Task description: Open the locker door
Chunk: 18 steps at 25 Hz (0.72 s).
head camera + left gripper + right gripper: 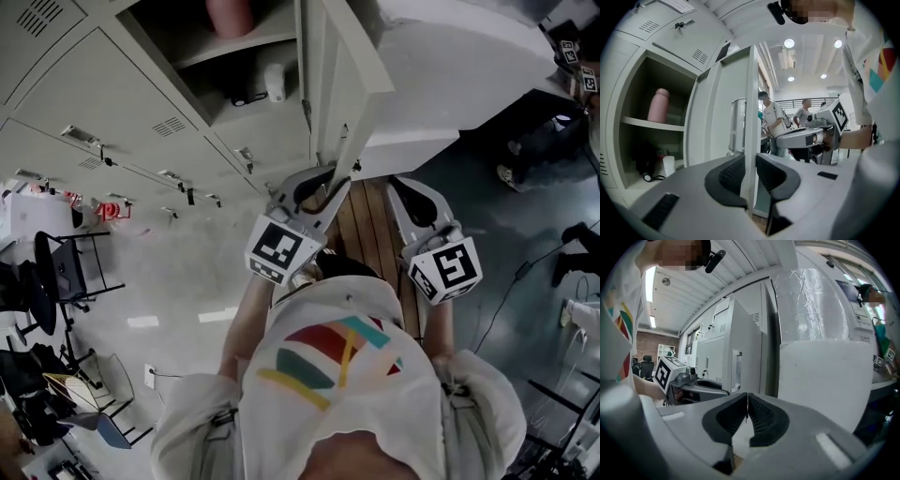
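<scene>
1. Grey-white sheet metal: the locker door (339, 86) stands swung well out from its compartment, its free edge turned toward the person.
2. The left gripper (750, 169) has that free edge (751, 112) between its jaws. They are drawn in to a narrow gap, and the ribbed pads (731, 174) press on the two faces of the door, so the thin panel is clamped upright.
3. In the head view the left gripper (328, 173) reaches up to the door's lower part.
4. The right gripper (747, 409) has its jaws brought fully together with nothing between them.
5. It hangs near the door's outer face (743, 352), apart from it, just right of the left gripper in the head view (401, 183).
6. Inside the open compartment a pink bottle (658, 105) stands on the shelf (651, 124).
</scene>
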Available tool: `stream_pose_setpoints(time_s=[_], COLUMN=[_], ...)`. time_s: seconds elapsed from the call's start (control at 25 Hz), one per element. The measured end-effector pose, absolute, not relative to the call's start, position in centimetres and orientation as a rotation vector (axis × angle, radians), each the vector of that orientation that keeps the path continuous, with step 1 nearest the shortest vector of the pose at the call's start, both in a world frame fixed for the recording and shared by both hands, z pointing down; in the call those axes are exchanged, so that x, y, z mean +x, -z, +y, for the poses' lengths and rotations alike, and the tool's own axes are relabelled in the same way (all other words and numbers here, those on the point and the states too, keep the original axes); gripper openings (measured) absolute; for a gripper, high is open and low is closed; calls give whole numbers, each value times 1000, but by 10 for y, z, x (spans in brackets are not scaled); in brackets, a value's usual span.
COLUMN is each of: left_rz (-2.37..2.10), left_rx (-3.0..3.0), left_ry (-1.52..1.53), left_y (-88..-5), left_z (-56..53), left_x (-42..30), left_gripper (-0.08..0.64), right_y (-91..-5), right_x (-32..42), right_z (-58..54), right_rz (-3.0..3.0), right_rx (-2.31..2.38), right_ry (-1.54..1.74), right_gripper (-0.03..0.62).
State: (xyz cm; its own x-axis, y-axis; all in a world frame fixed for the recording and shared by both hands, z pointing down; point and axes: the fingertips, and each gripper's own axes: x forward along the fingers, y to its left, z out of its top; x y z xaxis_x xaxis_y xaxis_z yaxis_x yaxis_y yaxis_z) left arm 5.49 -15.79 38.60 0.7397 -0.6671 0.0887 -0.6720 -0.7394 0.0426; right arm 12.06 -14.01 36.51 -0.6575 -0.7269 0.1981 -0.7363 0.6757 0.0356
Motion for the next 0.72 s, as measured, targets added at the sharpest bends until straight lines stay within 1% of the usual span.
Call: stream_pose_setpoints(time_s=[0.4,0.72], left_rz=[-962,-964], left_rx=[2943,2978], left_ry=[-140,-145], left_y=[-388,-388], left_z=[-167,-179], left_x=[92,120], left_gripper=[58,55], right_y=[-366,-361], right_x=[139,142], right_z=[-137,-143], right_rz=[-2655,-2645], right_rx=[1269,1290], right_ry=[-89,-73], right_gripper=[9,9])
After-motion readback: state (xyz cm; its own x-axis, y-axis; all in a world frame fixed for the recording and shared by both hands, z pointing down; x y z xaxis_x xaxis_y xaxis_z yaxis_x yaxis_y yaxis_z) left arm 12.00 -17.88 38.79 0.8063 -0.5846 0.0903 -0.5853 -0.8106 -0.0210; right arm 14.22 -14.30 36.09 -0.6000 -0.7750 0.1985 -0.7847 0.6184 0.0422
